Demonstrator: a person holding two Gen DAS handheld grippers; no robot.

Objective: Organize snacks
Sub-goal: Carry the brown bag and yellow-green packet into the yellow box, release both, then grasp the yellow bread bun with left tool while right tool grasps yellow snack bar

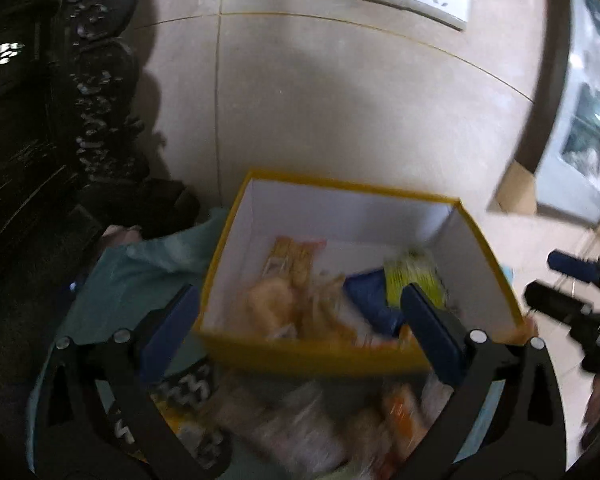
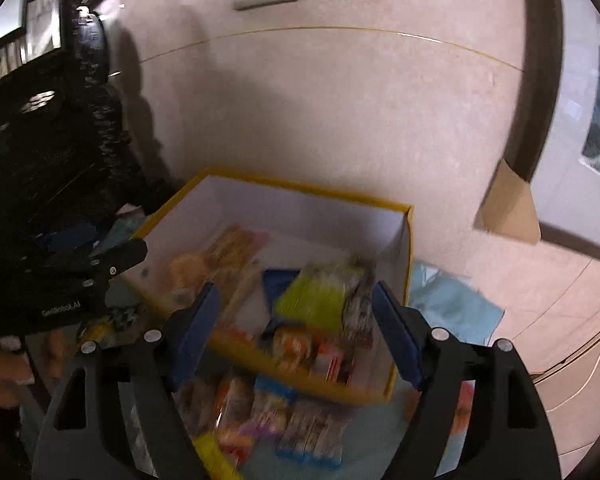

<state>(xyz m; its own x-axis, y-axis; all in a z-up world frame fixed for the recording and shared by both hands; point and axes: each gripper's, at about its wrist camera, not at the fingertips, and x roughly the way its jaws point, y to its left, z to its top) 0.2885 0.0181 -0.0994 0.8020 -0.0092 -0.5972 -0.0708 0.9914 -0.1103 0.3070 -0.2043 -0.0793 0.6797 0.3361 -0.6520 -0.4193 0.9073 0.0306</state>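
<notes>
Progress roughly midway | yellow box (image 2: 300, 376) mid-frame holds several snacks (image 2: 320, 300) | loose packets (image 2: 276, 420) remain lower frame | left gripper (image 1: 300, 328) and right gripper (image 2: 296, 332) both spread, empty

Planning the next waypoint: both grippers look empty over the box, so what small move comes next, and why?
Probably lower the right gripper toward the loose snack packets lying in front of the yellow box. Its fingers are spread with nothing between them, the left gripper is open too, and several packets remain outside while others already sit inside the box. The frames are blurred, so packet edges are uncertain.
</notes>
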